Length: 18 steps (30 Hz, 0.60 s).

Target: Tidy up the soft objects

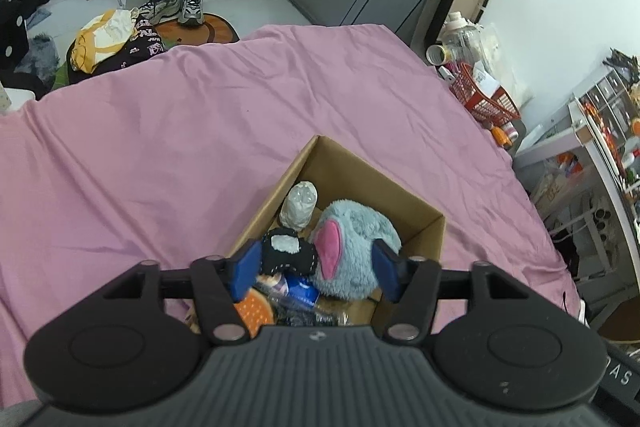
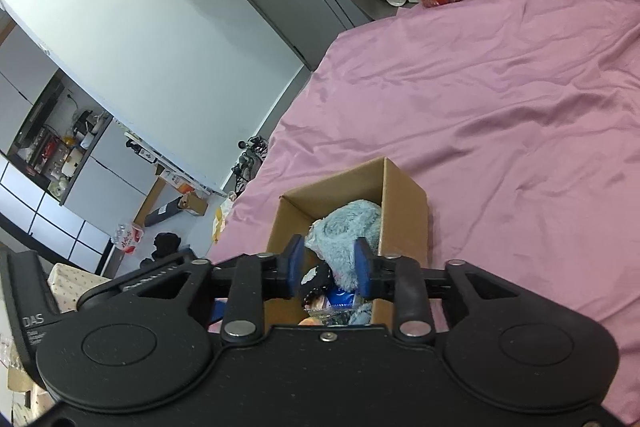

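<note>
Plush blue toy (image 1: pixel 356 247) (shaggy, rounded) fills the cardboard box (image 1: pixel 424 223); left hand-held gripper (image 1: pixel 316 267) and right hand-held gripper (image 2: pixel 328 267) angle downward, both released.

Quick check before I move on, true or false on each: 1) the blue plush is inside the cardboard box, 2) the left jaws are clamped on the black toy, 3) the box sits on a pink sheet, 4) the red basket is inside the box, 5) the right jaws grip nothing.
1) True: the blue plush lies in the cardboard box.
2) False: the left gripper has its jaws apart, clear of the black toy, which lies in the box.
3) True: the box rests on the pink sheet.
4) False: the red basket stands beyond the sheet's far edge.
5) True: the right gripper has its jaws slightly apart above the box, pressing nothing.
</note>
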Available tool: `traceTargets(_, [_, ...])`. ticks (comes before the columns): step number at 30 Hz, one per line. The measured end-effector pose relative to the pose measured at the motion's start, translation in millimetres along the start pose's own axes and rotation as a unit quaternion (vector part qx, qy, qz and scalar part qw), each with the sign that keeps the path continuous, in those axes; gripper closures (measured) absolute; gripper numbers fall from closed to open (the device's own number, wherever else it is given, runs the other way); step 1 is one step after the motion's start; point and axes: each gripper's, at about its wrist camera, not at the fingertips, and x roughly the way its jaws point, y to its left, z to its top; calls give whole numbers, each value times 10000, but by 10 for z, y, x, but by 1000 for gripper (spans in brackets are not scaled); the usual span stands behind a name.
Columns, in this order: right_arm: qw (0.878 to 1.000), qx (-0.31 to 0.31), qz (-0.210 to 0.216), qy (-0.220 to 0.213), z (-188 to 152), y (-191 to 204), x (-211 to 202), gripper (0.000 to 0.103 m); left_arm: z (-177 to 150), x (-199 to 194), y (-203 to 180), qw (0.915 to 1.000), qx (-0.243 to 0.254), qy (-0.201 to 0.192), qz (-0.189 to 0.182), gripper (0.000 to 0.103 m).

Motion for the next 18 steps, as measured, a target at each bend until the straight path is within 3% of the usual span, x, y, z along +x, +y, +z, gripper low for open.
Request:
traceTargets(1, [10000,-8,-41,-20,1,7,-25,68,-10,-43,-14,10000,34,-24,8,26])
traceTargets(3, [9999,-10,-101,-52,-7,6,-96,63,-30,-133,-29,9999,130,-96,27,25])
traceTargets(5, [9998,27,-177,-84,-20,-10,-174,51,-43,-211,-50,9997,227,-104,34,24])
traceTargets(10, [9994,97,-309,-134,-84,-52,-356,44,-96,-393,-69,9992,402,1,57,20])
traceTargets(18, [9991,-82,-303,-283,-103,12,-681,20,-243,-626,-153,9963,819,33,243,17])
